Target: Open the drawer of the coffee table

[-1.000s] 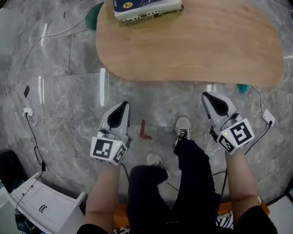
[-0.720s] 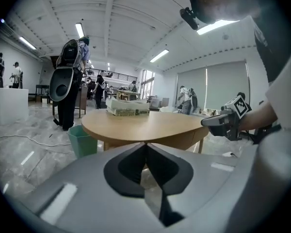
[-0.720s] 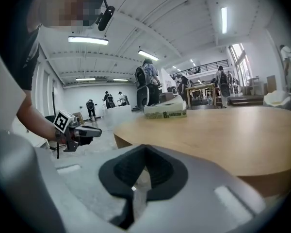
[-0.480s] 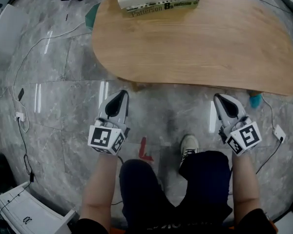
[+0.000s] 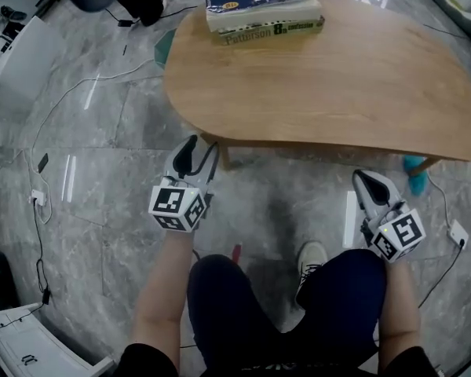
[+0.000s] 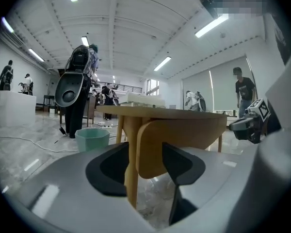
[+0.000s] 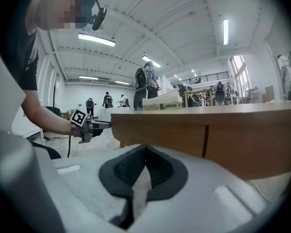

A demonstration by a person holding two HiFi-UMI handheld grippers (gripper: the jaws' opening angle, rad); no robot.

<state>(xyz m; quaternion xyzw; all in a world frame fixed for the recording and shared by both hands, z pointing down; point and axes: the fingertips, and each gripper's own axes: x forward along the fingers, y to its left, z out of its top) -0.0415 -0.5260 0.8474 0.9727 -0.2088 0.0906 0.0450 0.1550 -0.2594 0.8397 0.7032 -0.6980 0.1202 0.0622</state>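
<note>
- Now left tool: jaws opening, nothing gripped, near table leg.
- Right tool: jaws closed, empty, below table edge.

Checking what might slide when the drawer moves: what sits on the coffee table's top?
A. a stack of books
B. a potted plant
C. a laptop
A: a stack of books lies at the far edge of the coffee table.
</note>
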